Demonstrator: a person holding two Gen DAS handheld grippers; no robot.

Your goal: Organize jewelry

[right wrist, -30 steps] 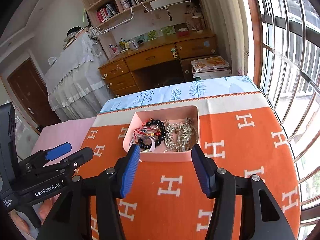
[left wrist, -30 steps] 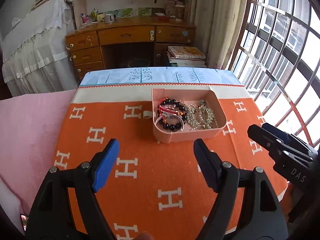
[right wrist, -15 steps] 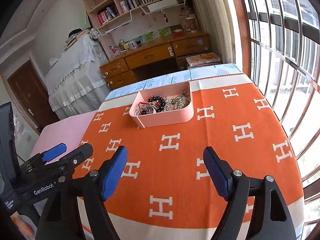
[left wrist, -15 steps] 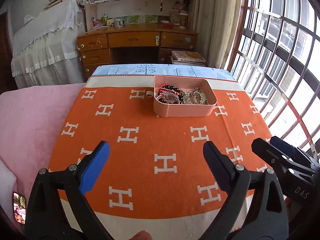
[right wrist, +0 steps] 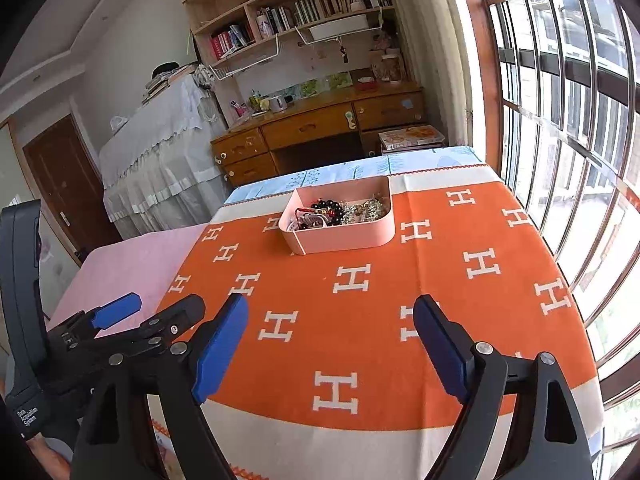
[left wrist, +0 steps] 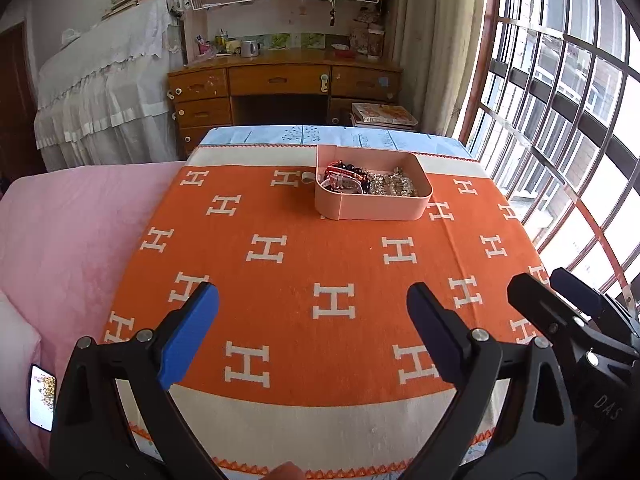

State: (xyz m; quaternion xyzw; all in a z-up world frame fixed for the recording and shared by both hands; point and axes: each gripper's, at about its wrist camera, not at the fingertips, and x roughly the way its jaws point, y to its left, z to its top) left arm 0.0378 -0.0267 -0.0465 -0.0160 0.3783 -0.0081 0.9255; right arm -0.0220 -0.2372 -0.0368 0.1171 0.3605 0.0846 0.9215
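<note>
Left wrist view: My left gripper (left wrist: 312, 320) hung above the near part of the orange blanket (left wrist: 320, 264), its jaws spread wide and holding nothing. The pink tray (left wrist: 374, 206) sat toward the far end of the blanket, well apart from my fingers. Inside it lay the jewelry — a dark bead bracelet (left wrist: 346, 168) and red cord pieces on the left side, silvery chains (left wrist: 394, 186) on the right. My right gripper (left wrist: 560, 300) showed at the lower right edge; from this angle I could not tell how its jaws stood. A phone (left wrist: 41, 398) lay on the pink bedding (left wrist: 72, 240) at lower left.

Right wrist view: My right gripper (right wrist: 330, 340) was also held over the near half of the blanket (right wrist: 440, 280), jaws wide apart and empty. The tray (right wrist: 344, 236) rested ahead — slightly left of centre, far from both fingertips. My left gripper (right wrist: 148, 312) appeared at lower left, jaws parted.
</note>
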